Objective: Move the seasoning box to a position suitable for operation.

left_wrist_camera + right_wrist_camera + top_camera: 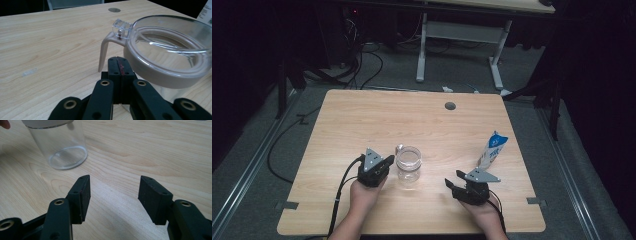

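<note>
A clear jar [408, 163] with a beige rim, a side handle and a clear lid latch stands at the front middle of the wooden table [362, 120]. My left gripper [377, 167] sits just left of the jar, its jaws shut with nothing between them. In the left gripper view the closed pads [120, 65] lie right beside the jar's beige handle [104, 50] and rim [165, 75]. My right gripper [452, 186] rests to the jar's right, jaws open and empty. In the right gripper view the gripper [113, 195] points at bare wood, with the jar's base [66, 155] at upper left.
A white and blue carton [492, 150] stands near the table's right edge, just beyond my right gripper. A round cable hole [450, 106] lies at the table's far side. Another desk's white legs [421, 50] stand on the floor behind.
</note>
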